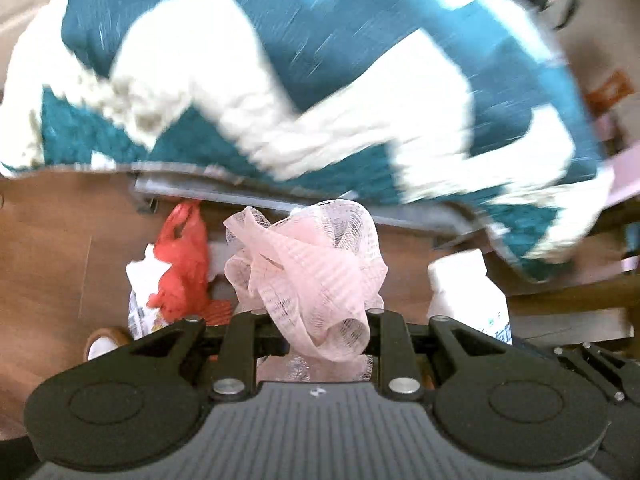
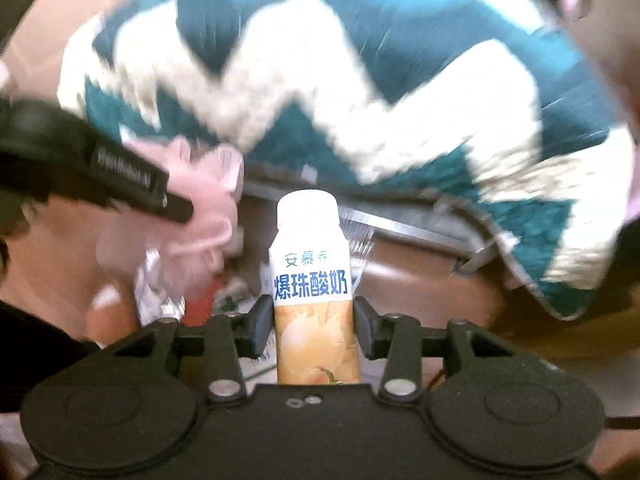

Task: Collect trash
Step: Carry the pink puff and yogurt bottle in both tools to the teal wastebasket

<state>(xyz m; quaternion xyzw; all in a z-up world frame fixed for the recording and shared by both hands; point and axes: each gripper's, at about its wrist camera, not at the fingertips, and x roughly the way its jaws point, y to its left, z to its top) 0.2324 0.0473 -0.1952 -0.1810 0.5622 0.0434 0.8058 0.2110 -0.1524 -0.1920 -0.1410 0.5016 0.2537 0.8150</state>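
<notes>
Overhead, a teal-and-white zigzag shag rug (image 1: 320,80) is filling both views. Right tool (image 2: 314,330) is clenching a white-capped yogurt drink bottle (image 2: 312,280); left tool (image 1: 320,332) is pinching a pink mesh bath pouf (image 1: 308,264). Carrying step; next likely needs a bin.

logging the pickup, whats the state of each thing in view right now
left gripper: shut on the pink mesh sponge
pink mesh sponge: bunched up, held between the fingers
right gripper: shut on the yogurt bottle
yogurt bottle: capped, held by its lower body
red plastic bag: crumpled, lying loose below
teal and white blanket: rumpled, hanging over a metal frame
</notes>
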